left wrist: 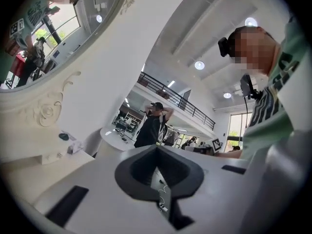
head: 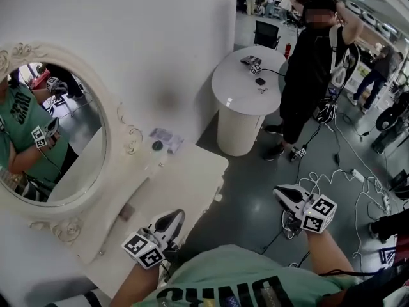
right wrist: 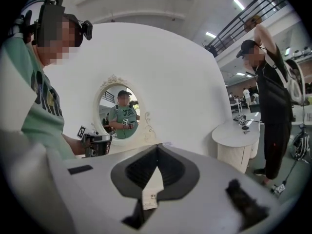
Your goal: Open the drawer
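A white dressing table (head: 192, 171) stands against the wall, with an oval mirror (head: 54, 133) in a carved white frame above its surface. The drawer belongs to this dressing table. From above only the top and its wavy front edge show, so the drawer's front cannot be made out.

The left gripper (head: 175, 217) is at the near end of the dressing table, its tip over the front edge. Its jaws are closed with nothing between them (left wrist: 157, 148); whether it touches the dressing table cannot be told. The right gripper (head: 280, 192) is held well out from the dressing table's front, over the grey floor (head: 249, 190), its jaws likewise pressed together and empty (right wrist: 157, 148).

At the far end of the dressing table's surface lie a small dark round thing (head: 157, 145) and a crumpled clear packet (head: 168, 136). Beyond that end stands a round white side table (head: 243, 91), and a person in black (head: 310, 69) stands just beside it. Cables (head: 348, 174) trail over the floor further out.
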`<state>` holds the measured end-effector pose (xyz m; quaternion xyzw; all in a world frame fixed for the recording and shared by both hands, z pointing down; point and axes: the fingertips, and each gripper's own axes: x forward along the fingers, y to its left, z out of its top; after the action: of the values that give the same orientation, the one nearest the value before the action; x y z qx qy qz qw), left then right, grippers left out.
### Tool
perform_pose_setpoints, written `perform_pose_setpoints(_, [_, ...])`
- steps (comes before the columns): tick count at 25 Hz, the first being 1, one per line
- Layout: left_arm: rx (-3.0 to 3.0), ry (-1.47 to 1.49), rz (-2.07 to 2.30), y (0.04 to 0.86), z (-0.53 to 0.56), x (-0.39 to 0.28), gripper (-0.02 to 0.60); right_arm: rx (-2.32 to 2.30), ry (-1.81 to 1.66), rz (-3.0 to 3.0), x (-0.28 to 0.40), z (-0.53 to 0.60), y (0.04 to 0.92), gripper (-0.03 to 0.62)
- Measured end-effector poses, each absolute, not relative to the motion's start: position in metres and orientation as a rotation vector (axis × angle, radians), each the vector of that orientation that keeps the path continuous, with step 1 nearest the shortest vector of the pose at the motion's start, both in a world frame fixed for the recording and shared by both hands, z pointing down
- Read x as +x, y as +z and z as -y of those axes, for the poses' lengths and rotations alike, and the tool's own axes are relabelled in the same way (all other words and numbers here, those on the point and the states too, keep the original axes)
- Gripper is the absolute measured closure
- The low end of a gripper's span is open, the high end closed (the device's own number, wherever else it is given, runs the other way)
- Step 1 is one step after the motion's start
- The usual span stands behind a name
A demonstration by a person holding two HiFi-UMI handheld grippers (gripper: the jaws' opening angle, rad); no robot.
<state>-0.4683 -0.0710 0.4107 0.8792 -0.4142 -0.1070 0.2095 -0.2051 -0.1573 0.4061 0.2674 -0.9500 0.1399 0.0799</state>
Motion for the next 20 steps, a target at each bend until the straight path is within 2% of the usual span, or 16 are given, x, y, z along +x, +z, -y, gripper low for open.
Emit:
perform_pose_setpoints(5, [2.302,-0.221,1.211,0.451,0.076,-0.406,0.574,0.749,0.473,2.865,-0.141,0.150,0.433,0.588])
perform_pose_setpoints(11, [2.075,-0.145,1.238,0.536,0.102,-0.341,0.574,0.688,0.548,2.864,-0.084,0.171,0.478,0.588])
perform_pose_setpoints(17, [1.939,0.059,1.233,0.628,0.102,-0.320,0.571,0.735,0.619,2.826,-0.059,0.164,0.503,0.588])
perform_pose_setpoints(18, [1.922,0.108,1.248,0.644,0.103,-0.321,0.563,0.746,0.632,2.818,-0.059,0.162,0.508,0.588])
perform_pose_setpoints(20, [1.892,0.207,1.278,0.676,0.104,-0.326,0.508,0.761,0.659,2.806,-0.061,0.157,0.517,0.588])
